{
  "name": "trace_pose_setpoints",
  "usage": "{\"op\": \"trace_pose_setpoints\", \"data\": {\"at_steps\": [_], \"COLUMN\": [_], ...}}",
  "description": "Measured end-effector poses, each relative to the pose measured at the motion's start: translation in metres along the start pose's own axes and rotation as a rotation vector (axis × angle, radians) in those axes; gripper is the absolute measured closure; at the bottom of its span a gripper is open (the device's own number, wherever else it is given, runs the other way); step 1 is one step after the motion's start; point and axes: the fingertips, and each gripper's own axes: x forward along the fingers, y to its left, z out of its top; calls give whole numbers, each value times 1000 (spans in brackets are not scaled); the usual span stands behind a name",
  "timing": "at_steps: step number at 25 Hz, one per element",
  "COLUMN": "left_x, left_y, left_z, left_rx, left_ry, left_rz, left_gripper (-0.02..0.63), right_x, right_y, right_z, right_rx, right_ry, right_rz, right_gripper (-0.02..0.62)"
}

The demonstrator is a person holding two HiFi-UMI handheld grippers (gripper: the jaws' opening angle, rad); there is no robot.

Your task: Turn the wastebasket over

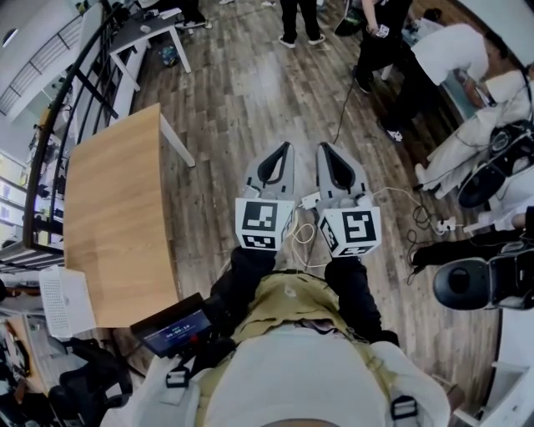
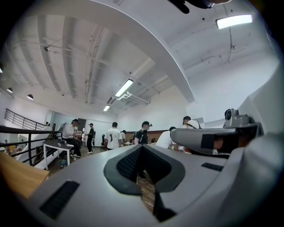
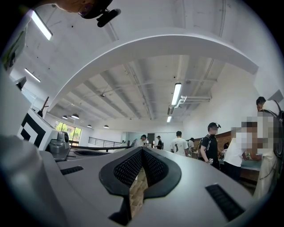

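Left grey two-jaw tool [image 1: 285, 152] and right grey two-jaw tool [image 1: 323, 150] sit side by side, jaws closed empty, over brown plank floor [image 1: 250, 83]; probably a resting carry, task not started.

**Q:** What sort of place is this?

**A:** An open-plan lab or workroom. A wood-plank floor [image 1: 250, 108] stretches ahead of the left hand-held gripper [image 1: 286, 150]. A bare wooden tabletop [image 1: 117, 217] stands to its left, and a black railing [image 1: 62, 125] runs beyond that.

**Q:** What marks it as a workplace?

**A:** People [image 1: 300, 21] stand at desks ahead and to the right of the right hand-held gripper [image 1: 322, 150]. A white power strip [image 1: 447, 225] lies on the floor to its right. Strip lights [image 3: 177, 93] hang from an exposed white ceiling [image 3: 133, 66].
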Motion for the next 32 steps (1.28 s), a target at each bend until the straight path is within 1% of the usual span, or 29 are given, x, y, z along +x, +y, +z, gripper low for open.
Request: {"op": "trace_pose_setpoints", "data": {"at_steps": [9,21,32], "left_x": [-9,-10,-12], "left_y": [6,6,9], "left_z": [3,-6,-13], "left_rx": [-5,-12,-32], "left_ry": [-29,-1,4], "left_rz": [5,5,-1], "left_gripper": [609,609,609], "right_x": [-3,-5,-4], "right_y": [2,4,11], "right_z": [-2,-5,-12], "right_rx": [-9,-11,-22], "right_ry": [4,10,29], "right_rz": [-14,-13,-12], "right_gripper": [575,575,575]}}
